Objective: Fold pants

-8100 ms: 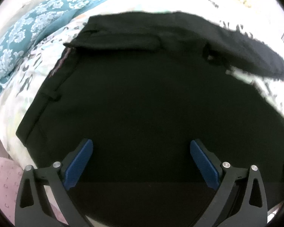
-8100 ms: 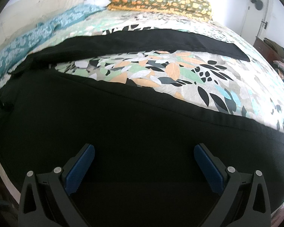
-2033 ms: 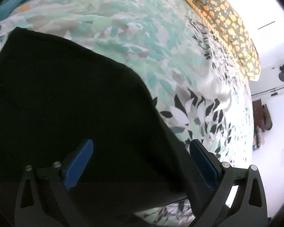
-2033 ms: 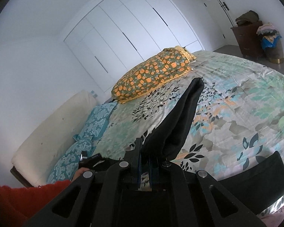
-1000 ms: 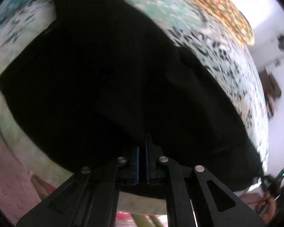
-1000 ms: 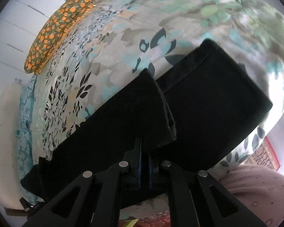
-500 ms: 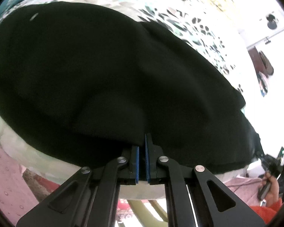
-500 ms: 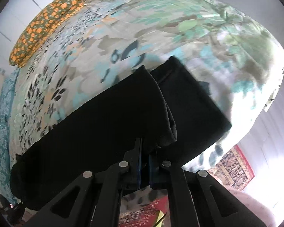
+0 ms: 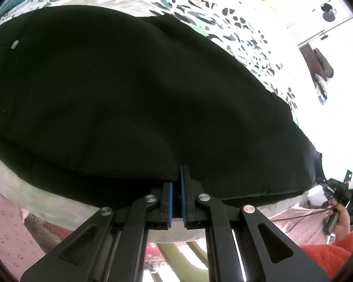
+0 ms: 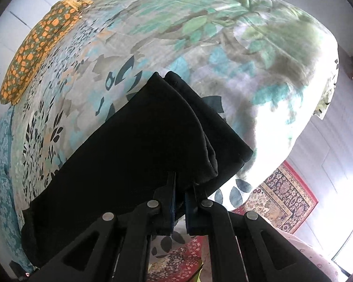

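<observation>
Across the left wrist view, the black pants (image 9: 129, 89) are lying spread over the floral bedspread (image 9: 200, 7), filling most of the picture, with their near edge hanging toward the side of the bed. The left gripper (image 9: 177, 183) is pinching a fold of that near edge between its blue pads (image 9: 169, 202), jaws drawn tight on the cloth. Two seconds ago these jaws were standing wide open over the fabric with nothing in them; now they are clamped, and the upper leg has come down over the lower one, so the lengthwise fold is looking nearly laid. At the far right the person's other hand (image 9: 338, 221) is showing, in a red sleeve, holding the second tool.

Over in the right wrist view, the right gripper (image 10: 180, 197) is squeezing the hem end of the pants (image 10: 134, 145), jaws closed on the cloth. Two seconds back it was carrying this leg high above the bed; half a second ago a wide strip of the lower leg was still showing, and now the two hems are sitting almost flush, the upper one slightly short of the lower. That suggests release and smoothing are coming next. An orange-patterned pillow (image 10: 37, 42) is lying at the far end of the bed, and a red rug (image 10: 280, 199) is covering the floor below. No containers are showing in either view.
</observation>
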Available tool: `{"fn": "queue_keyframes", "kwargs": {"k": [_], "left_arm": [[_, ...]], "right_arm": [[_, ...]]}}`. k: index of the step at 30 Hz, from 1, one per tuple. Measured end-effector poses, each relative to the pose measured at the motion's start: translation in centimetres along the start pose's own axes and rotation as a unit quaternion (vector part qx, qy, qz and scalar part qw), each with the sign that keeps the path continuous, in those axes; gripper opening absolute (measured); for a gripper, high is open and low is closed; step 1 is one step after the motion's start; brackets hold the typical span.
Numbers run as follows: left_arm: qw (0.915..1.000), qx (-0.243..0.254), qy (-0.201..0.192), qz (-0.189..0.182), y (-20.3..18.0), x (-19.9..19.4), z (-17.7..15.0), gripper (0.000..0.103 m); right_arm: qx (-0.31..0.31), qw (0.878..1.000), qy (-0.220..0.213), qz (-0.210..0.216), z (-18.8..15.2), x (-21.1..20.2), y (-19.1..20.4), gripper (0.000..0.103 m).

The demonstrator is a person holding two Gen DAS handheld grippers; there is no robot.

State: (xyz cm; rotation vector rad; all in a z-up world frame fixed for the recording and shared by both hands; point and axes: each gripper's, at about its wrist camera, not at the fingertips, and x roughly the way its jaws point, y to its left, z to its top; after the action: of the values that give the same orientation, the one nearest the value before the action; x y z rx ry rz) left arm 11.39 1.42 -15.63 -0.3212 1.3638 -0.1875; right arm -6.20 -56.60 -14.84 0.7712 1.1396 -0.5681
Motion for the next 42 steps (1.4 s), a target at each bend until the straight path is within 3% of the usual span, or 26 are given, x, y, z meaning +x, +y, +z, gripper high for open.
{"fn": "queue_keyframes", "kwargs": {"k": [14, 38, 42], "left_arm": [[0.9998, 0.017, 0.013, 0.001, -0.4, 0.4, -0.4, 0.005], [0.9992, 0.023, 0.031, 0.007, -0.3, 0.5, -1.9, 0.005], [0.9997, 0.014, 0.021, -0.005, -0.2, -0.4, -1.8, 0.005]], "right_arm": [[0.010, 0.999, -0.008, -0.033, -0.2, -0.2, 0.0, 0.007], [0.028, 0.999, -0.011, -0.045, -0.3, -0.3, -0.2, 0.007], [0.035, 0.998, -0.029, -0.043, -0.5, -1.2, -0.4, 0.007]]}}
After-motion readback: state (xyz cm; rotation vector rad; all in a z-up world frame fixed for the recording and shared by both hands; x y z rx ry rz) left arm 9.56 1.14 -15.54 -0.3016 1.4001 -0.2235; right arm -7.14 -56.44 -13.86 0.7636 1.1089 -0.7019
